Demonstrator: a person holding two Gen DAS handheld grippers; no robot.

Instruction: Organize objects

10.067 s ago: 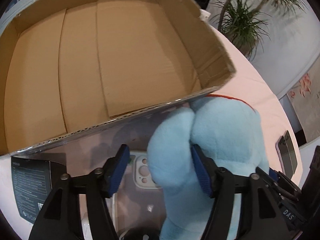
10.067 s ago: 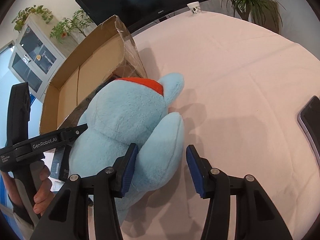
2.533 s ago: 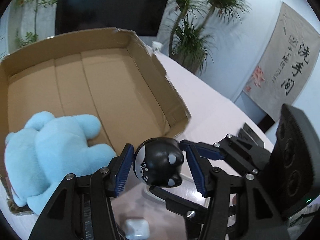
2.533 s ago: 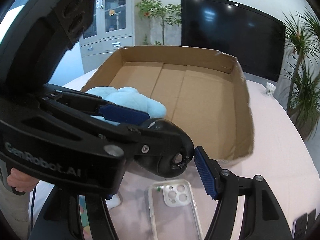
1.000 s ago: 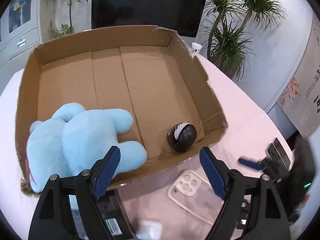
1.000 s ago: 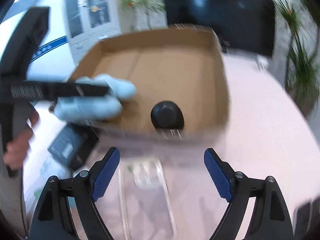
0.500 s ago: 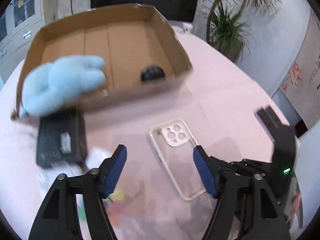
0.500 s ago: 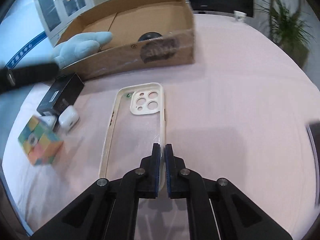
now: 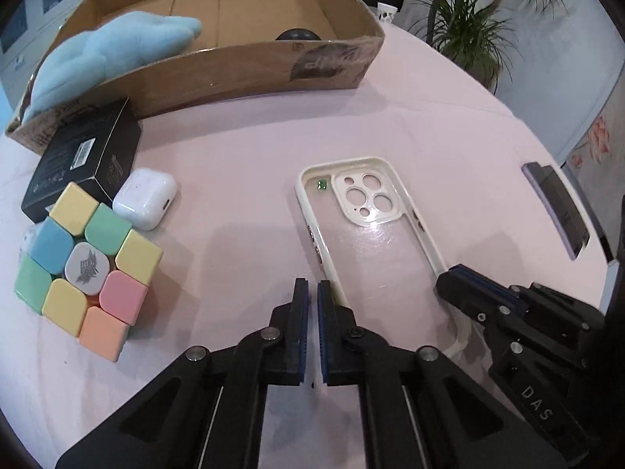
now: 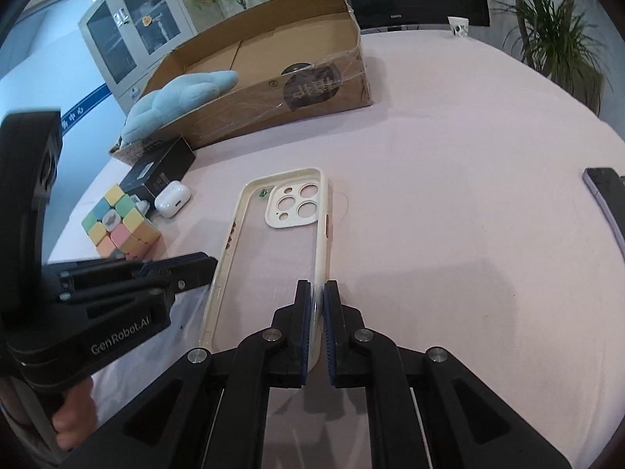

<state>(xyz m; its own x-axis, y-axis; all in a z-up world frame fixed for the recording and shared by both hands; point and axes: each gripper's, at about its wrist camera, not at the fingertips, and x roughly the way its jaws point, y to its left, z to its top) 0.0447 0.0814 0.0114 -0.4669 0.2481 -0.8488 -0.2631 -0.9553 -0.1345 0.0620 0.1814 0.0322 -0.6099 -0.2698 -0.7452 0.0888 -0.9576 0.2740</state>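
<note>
Lying at frame centre on the pink desk (image 10: 449,156), the cream-rimmed clear phone case (image 10: 273,250) is being pinched by the right tongs (image 10: 318,293); left tongs (image 9: 312,293) are nearly closed, empty. "GenRobot.AI" is being shown.

The left tongs (image 9: 312,289) point forward low over the worktop (image 9: 242,179), jaws drawn almost together with only a thin slit between the blue pads and nothing gripped. The right tongs (image 10: 319,289) are pinched onto the right side rail of the phone case (image 10: 273,234), near its lower end. Each appears in the other's view: the left tongs lie just left of the phone case, the right at its lower right corner.
</note>
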